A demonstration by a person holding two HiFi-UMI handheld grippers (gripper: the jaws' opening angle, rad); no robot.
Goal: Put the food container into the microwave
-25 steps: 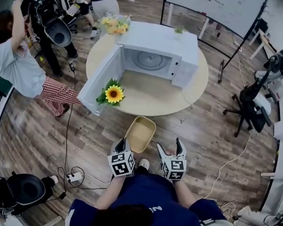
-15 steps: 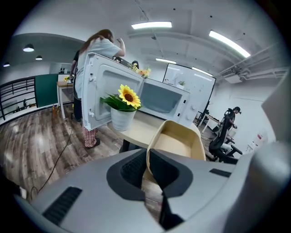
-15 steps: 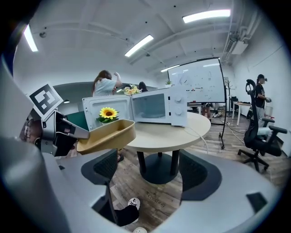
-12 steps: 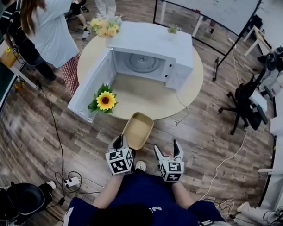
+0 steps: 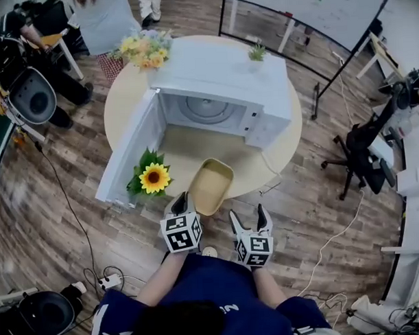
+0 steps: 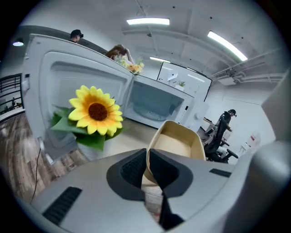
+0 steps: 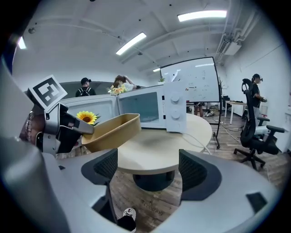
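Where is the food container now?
Head view, centre: the left gripper holds the food container over the table edge, right of the sunflower, facing the open microwave.

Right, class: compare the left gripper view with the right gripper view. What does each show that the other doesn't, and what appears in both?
Only the left gripper view: the left gripper shut on the food container's near rim, and the container's bare inside. Only the right gripper view: the right gripper open with nothing between its fingers, the left gripper's marker cube, and the round table's pedestal. Both: the container, the sunflower, the open microwave, the table and an office chair.
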